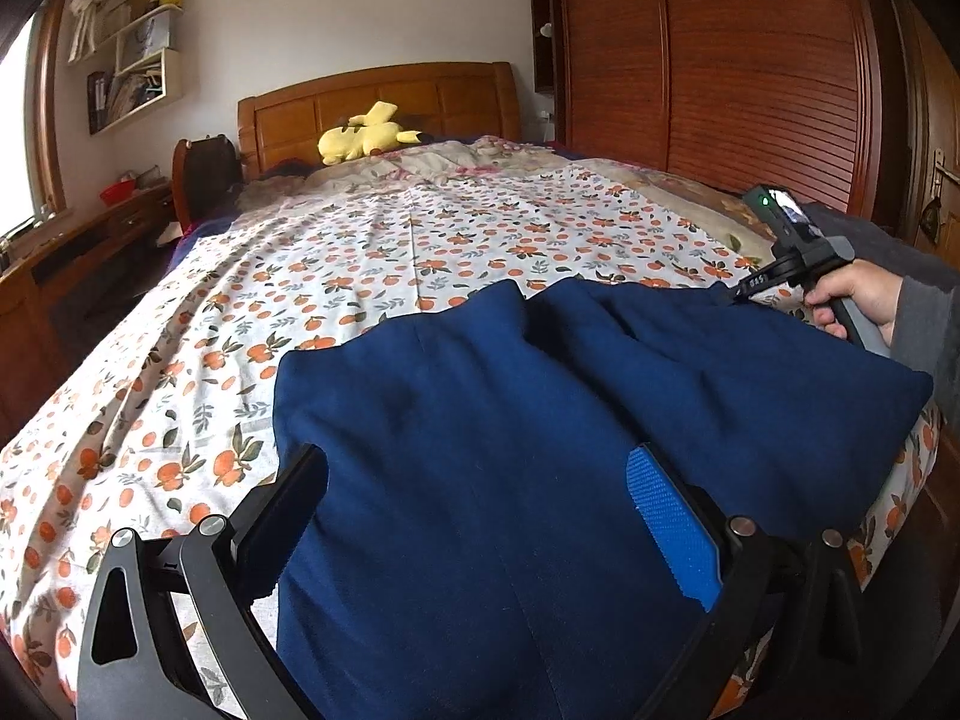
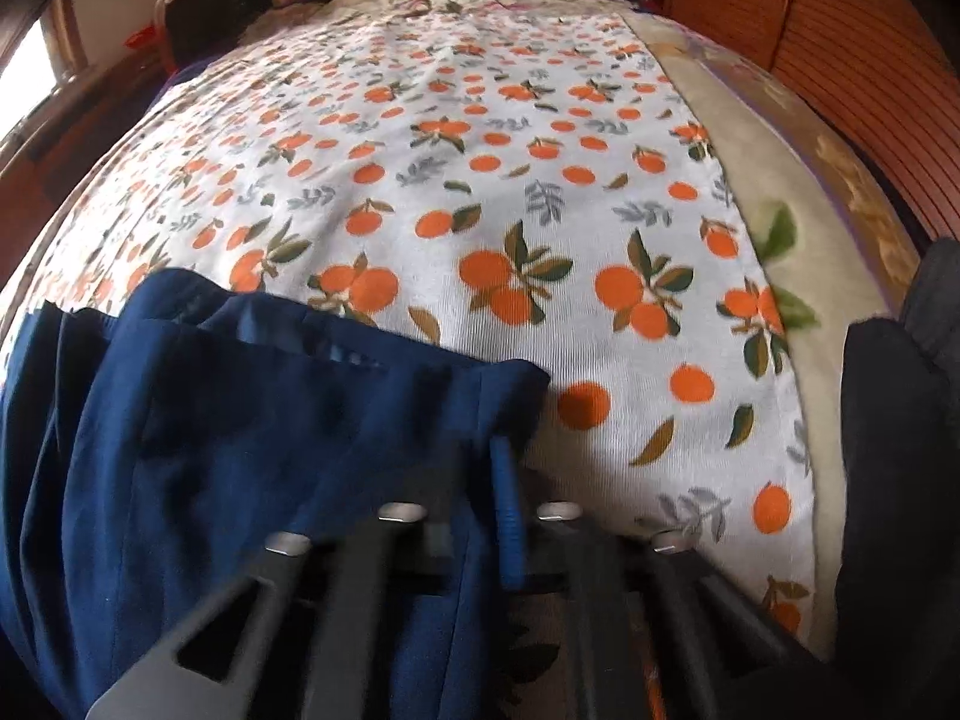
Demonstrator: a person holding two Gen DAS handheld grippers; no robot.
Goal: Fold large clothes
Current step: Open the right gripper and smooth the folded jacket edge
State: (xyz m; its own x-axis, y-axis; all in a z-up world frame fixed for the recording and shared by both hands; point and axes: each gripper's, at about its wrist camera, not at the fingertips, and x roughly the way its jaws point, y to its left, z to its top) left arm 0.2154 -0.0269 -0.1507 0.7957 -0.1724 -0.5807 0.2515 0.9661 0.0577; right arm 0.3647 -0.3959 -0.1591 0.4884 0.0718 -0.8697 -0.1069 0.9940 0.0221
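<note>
A dark blue garment (image 1: 540, 408) lies on the orange-print bedsheet (image 1: 360, 252) near the bed's foot. My left gripper (image 1: 480, 480) is open, its jaws wide apart on either side of the cloth's near part, the blue pad (image 1: 672, 516) on the right. My right gripper (image 1: 741, 291) is held at the garment's far right corner. In the right wrist view the right gripper (image 2: 480, 462) is shut on the garment's edge (image 2: 270, 420), which drapes to the left over the sheet (image 2: 480, 180).
A yellow plush toy (image 1: 366, 135) lies by the wooden headboard (image 1: 378, 102). A wooden wardrobe (image 1: 720, 60) stands right of the bed, a desk (image 1: 78, 240) left. A beige blanket (image 2: 780, 276) borders the sheet's right side.
</note>
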